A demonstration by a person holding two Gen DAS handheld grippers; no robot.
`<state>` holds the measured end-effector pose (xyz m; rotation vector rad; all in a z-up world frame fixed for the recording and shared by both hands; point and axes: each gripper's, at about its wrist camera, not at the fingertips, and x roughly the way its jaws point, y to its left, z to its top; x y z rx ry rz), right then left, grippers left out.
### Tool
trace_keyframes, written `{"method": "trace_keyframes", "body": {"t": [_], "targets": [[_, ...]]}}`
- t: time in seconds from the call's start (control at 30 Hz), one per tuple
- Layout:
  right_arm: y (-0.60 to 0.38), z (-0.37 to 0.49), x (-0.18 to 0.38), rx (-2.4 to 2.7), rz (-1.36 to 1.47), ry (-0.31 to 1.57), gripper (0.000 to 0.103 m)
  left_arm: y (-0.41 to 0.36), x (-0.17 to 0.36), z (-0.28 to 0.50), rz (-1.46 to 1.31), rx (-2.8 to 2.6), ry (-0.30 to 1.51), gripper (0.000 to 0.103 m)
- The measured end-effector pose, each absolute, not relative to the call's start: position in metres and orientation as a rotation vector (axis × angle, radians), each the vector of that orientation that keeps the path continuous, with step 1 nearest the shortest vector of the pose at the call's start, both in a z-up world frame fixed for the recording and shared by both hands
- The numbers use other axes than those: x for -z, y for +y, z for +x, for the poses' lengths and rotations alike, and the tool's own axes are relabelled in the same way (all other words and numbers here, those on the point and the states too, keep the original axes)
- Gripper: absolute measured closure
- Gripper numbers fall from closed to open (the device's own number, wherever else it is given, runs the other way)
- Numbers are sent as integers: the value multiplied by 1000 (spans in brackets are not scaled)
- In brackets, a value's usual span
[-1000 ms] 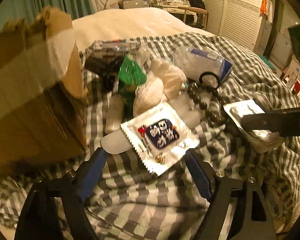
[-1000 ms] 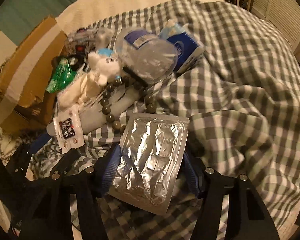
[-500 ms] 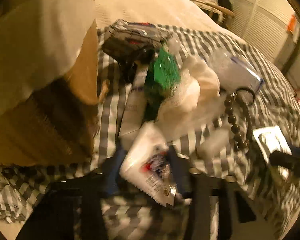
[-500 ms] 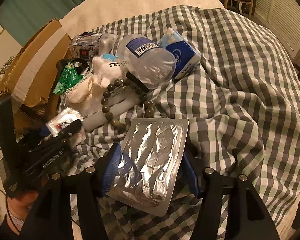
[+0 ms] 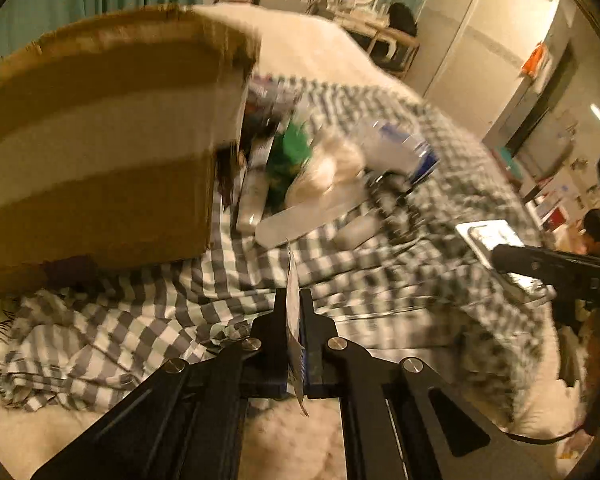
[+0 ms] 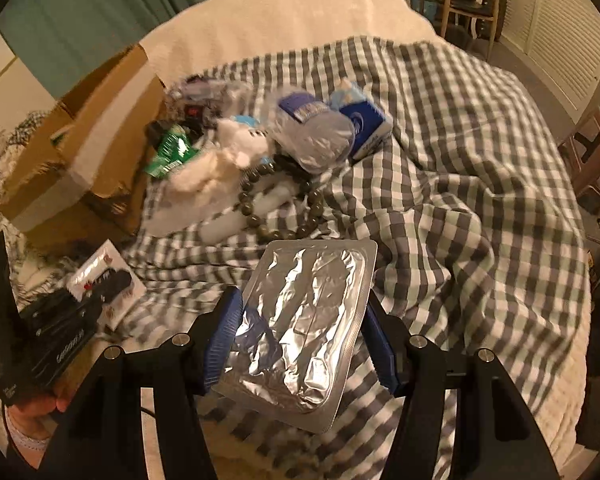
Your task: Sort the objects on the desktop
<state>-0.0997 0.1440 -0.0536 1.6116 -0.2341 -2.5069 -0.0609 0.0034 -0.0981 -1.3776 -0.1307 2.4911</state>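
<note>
On a bed covered with a grey-and-white checked blanket (image 6: 460, 168), the items for sorting lie in a heap at the far left, just beside an open cardboard box (image 5: 100, 152).

Left gripper (image 5: 293, 320): jaws closed tight on a thin white sachet (image 5: 292, 304), held edge-on in the left wrist view, standing upright between the pads and poking out above and below them. In the right wrist view the same sachet (image 6: 114, 270) shows its printed face at the near left, clamped in the left gripper (image 6: 100, 294), with part of a hand (image 6: 44, 404) beneath the tool.

Right gripper (image 6: 300, 336): jaws at medium width, blue pads (image 6: 224, 332) pressing both long edges of a silver foil blister pack (image 6: 308, 328), which lies flat between them, clear of the blanket. From the left wrist view this pack (image 5: 496, 240) appears at the right, in the right gripper (image 5: 512, 264).

Heap contents, partly blurred: a green packet (image 6: 170, 152), a white plush toy (image 6: 228, 152), a string of dark beads (image 6: 276, 208), a clear plastic bottle (image 6: 312, 136) and a blue tissue pack (image 6: 366, 130). The bottle lies against the tissue pack; the beads lie nearest.
</note>
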Motion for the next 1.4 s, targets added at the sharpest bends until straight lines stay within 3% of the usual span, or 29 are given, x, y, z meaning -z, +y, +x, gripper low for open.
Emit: {"method": "trace_keyframes", "body": {"t": [0.17, 0.37, 0.57, 0.7, 0.8, 0.83, 0.87, 0.93, 1.17, 1.4], "targets": [[120, -87, 11, 2542, 1494, -270, 44, -18, 32, -55, -1202, -2516, -169, 99], [54, -86, -63, 2526, 1301, -144, 44, -76, -52, -79, -1030, -2610, -104, 99], [-50, -140, -103, 2443, 1186, -67, 44, -127, -59, -125, -1078, -2707, -25, 99], [-94, -185, -86, 2406, 1181, -177, 44, -155, -39, -143, -1125, -2707, -16, 99], [-106, -203, -73, 2384, 1204, -241, 41, -165, -35, -141, -1093, -2737, 43, 88], [-107, -207, -70, 2382, 1209, -258, 27, -167, -35, -140, -1094, -2730, 43, 67], [-105, -208, -71, 2391, 1200, -263, 18, -170, -35, -140, -1107, -2719, 26, 38], [-99, -205, -79, 2431, 1185, -228, 18, -176, -35, -136, -1129, -2727, -14, 24], [-40, -157, -110, 2548, 1197, -99, 18, -177, -58, -100, -1166, -2778, -121, 24], [45, -97, -102, 2633, 1321, -41, 18, -112, -63, -62, -1149, -2712, -184, 24]]}}
